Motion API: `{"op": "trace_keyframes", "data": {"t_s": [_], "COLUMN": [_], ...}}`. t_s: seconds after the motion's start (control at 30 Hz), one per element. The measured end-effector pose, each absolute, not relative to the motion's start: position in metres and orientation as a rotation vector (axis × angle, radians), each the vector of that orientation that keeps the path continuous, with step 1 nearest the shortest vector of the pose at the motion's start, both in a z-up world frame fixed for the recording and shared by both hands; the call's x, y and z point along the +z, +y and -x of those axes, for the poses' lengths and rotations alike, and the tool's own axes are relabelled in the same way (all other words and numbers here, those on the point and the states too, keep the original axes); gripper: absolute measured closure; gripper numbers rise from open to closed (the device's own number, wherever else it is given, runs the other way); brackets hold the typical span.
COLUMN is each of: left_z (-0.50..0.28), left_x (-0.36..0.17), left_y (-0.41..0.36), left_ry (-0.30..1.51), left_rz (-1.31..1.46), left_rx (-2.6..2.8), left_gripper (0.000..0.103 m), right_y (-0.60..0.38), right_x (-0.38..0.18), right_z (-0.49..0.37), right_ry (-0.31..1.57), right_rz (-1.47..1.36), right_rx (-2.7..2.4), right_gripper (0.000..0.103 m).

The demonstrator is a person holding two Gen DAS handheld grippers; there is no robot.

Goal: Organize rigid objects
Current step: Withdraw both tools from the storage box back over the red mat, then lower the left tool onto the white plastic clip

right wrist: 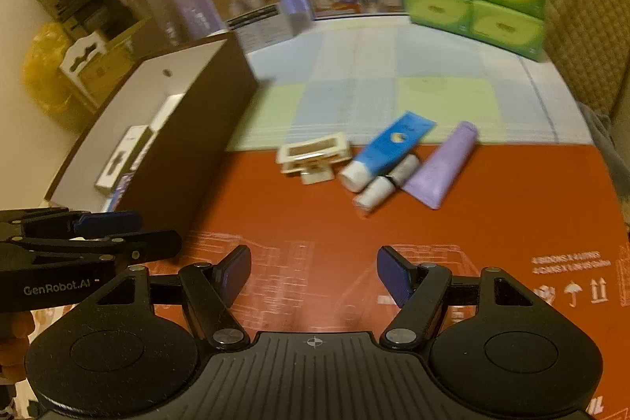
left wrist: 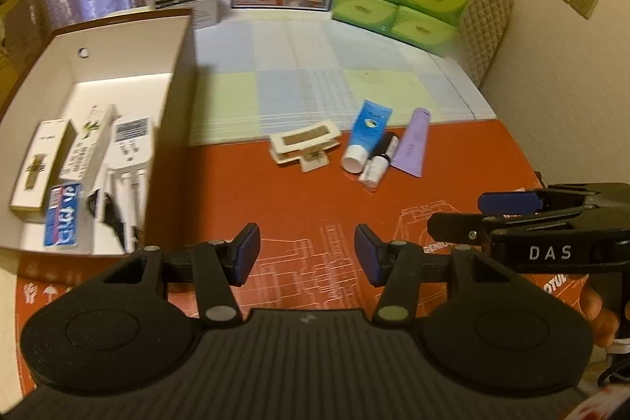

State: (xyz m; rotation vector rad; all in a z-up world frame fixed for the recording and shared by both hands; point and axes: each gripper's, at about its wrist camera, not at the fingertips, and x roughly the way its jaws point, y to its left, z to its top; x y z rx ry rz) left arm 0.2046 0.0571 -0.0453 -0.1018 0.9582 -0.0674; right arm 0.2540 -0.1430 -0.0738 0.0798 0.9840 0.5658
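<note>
So the big open box sat at the left end of the table, white inside, dark outside, and it already had a fair bit in it. Along its left wall lay a long white and gold carton, next to that a taller white carton with green print, then a white power strip against the right wall with its black cord trailing toward the near end. A small blue and red pack lay at the near end of the box, between the cartons and the cord. From the right wrist view you could only see part of the box's inside, so not much to add from there.

The stuff not in the box was all in a little cluster on the red mat, off to the right of the box: a cream hair clip nearest the box, then a blue tube, a small white bottle touching it, and a purple tube furthest from the box.

The left gripper was wide open, holding nothing, hovering over the mat just right of the box's near corner. The right gripper was also wide open and empty, further right of the box, pointed toward the cluster.
</note>
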Motion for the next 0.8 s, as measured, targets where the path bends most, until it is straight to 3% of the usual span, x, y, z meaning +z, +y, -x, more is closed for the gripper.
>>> {"op": "trace_keyframes", "data": {"t_s": [0.8], "left_z": [-0.303], "left_x": [-0.102], "left_y": [0.022], "left_ry": [0.953], "left_rz": [-0.098], "left_rx": [-0.130], "left_gripper": [0.054], "right_y": [-0.202], "right_x": [-0.116], "right_z": [-0.324], "right_ry": [0.999], "right_rz": [-0.151], "right_rx": [0.345], "right_gripper": [0.035]}}
